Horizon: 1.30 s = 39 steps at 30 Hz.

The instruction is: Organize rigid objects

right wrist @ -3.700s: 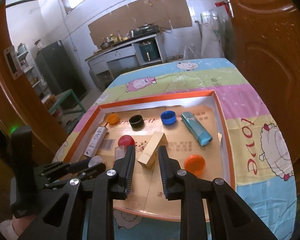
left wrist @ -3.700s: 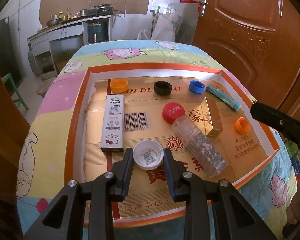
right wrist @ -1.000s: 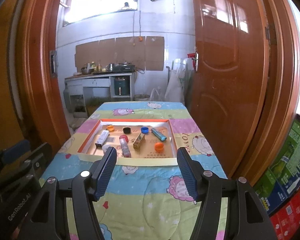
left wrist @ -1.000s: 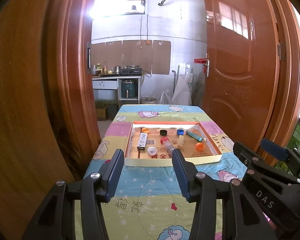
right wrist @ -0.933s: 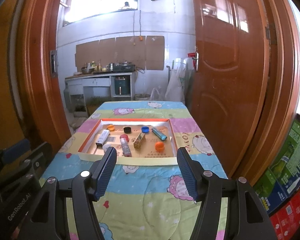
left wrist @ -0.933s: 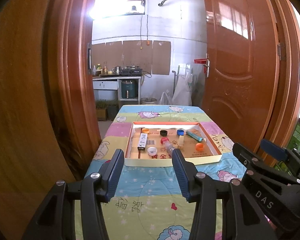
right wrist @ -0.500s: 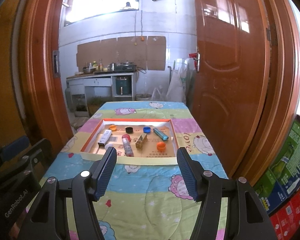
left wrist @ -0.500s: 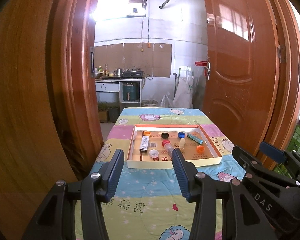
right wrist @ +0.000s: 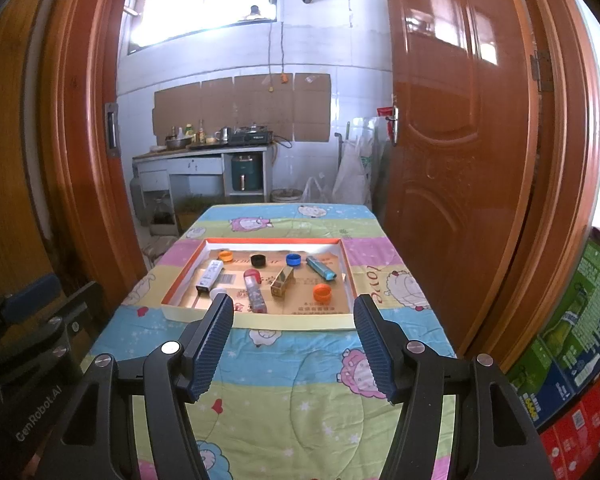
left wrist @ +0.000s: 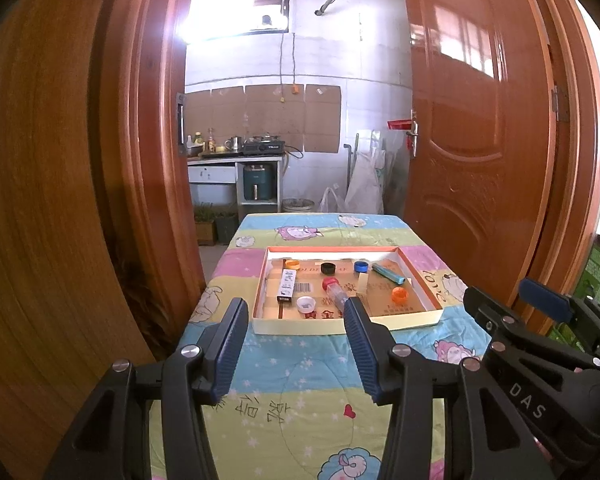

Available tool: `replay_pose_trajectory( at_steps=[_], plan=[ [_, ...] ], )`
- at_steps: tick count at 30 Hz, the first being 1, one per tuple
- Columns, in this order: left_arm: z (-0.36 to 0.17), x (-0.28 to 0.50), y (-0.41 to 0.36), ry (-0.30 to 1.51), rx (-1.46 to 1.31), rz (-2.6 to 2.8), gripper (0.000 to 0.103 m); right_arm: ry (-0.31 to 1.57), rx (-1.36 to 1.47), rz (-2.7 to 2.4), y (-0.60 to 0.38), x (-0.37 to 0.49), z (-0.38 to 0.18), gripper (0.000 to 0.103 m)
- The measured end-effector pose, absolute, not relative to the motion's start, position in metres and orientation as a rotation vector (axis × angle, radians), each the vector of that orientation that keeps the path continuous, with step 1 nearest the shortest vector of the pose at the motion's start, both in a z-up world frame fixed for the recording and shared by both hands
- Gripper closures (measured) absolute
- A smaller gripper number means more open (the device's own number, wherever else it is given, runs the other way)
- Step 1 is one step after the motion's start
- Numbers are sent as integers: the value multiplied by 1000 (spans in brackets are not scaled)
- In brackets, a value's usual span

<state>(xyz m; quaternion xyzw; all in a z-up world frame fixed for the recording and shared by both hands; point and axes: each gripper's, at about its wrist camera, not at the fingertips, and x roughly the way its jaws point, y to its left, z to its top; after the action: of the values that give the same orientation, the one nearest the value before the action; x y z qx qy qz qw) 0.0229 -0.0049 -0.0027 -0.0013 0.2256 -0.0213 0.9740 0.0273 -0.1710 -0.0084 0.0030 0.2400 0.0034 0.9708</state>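
A shallow cardboard tray [left wrist: 420, 320] [right wrist: 292, 322] with an orange rim sits on the table. In it lie several bottle caps, among them a white cap [left wrist: 305, 303], a red cap [left wrist: 329, 282] and an orange cap [left wrist: 399, 293] [right wrist: 322, 291]. A white carton [left wrist: 287, 285] [right wrist: 211, 274], a clear patterned bottle [right wrist: 255, 292], a gold box [right wrist: 282, 281] and a teal tube [right wrist: 320, 267] lie there too. My left gripper [left wrist: 296, 314] and right gripper [right wrist: 294, 312] are open and empty, well back from the tray.
The table carries a colourful cartoon quilt [left wrist: 300, 384] [right wrist: 300, 364]. Wooden doors stand at the left [left wrist: 60, 200] and right [right wrist: 460, 184]. A kitchen counter [right wrist: 204, 160] is at the back. Stacked printed cartons [right wrist: 572, 344] sit at the lower right.
Since 3.7 s ago both grippers have let go, opened wide and drawn far back from the tray. Over the last second the view has shifted only slightly.
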Motion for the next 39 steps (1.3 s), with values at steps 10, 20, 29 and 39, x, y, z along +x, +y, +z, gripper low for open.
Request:
replay_pose_trajectory(
  at_steps=[10,20,29,39],
  plan=[
    [-3,23,-6,455,-3,-42,53,483,5,6,-171,27,-8,39],
    [-3,23,-6,455,-3,-42,53,483,7,6,-171,26,-8,39],
    [-4,21,-10,458,-1,-47,53,483,7,6,-172,26,-8,39],
    [-4,20,-11,459,-1,-48,53,483,7,6,-171,26,-8,39]
  ],
)
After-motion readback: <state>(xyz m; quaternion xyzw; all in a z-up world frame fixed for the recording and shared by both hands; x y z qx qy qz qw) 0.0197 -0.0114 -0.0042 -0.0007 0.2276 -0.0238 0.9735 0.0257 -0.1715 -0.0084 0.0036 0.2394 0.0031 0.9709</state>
